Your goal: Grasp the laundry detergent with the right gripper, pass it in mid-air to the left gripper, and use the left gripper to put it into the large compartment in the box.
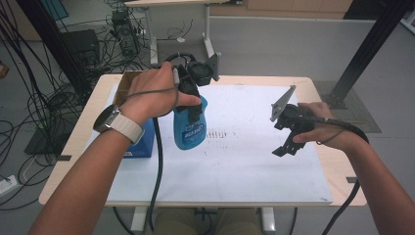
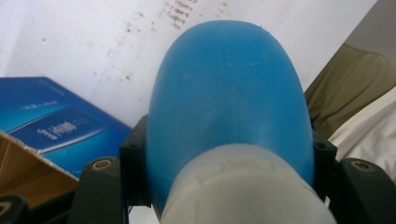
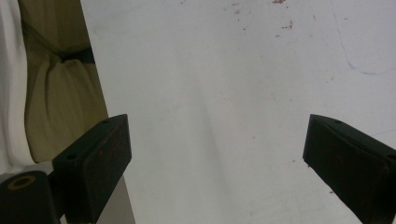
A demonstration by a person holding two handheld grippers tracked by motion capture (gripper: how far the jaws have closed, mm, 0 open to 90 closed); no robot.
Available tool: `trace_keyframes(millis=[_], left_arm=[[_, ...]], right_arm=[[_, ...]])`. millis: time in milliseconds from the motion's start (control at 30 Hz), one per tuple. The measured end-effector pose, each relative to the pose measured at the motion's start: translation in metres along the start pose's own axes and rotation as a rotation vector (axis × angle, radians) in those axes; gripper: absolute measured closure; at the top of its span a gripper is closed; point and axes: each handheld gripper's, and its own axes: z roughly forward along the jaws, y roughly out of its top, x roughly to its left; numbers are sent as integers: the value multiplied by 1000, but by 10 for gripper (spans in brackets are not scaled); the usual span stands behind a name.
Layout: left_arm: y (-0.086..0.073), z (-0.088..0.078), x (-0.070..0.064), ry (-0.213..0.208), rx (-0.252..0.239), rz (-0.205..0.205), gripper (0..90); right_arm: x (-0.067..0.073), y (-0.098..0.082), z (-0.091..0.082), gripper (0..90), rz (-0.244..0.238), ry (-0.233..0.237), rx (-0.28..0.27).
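A blue plastic bottle (image 1: 191,128) with a white cap (image 2: 243,186) is clamped between the jaws of my left gripper (image 1: 195,113), near its cap end. Its rounded base points away from the gripper, toward the table's front edge. In the left gripper view the bottle (image 2: 229,98) sits between the two black jaws, and both press on its sides. My right gripper (image 1: 288,142) hovers over the right half of the white paper (image 1: 244,166). It stands open (image 3: 219,154), and between its jaws there is bare paper (image 3: 210,70).
A blue carton (image 1: 142,144) lies on the table's left side, just left of the bottle. Behind it stands an open cardboard box (image 1: 128,81). Cables trail from both grippers. The person's lap (image 3: 60,93) shows past the table's front edge.
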Motion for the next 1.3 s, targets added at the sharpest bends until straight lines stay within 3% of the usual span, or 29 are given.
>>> trace_keyframes(millis=[333, 533, 933, 1300], left_arm=[[-2, -10, 8, 11, 5, -103, 379], [-3, -15, 15, 22, 9, -197, 379], [-11, -45, 38, 64, 7, -407, 380], [-22, -63, 57, 53, 28, -542, 380]], right_arm=[[-3, -7, 0, 79, 1, -8, 7], [-4, -9, 0, 81, 7, -14, 10], [-9, -3, -1, 82, 2, -15, 16], [-16, 2, -10, 88, -8, -20, 18]])
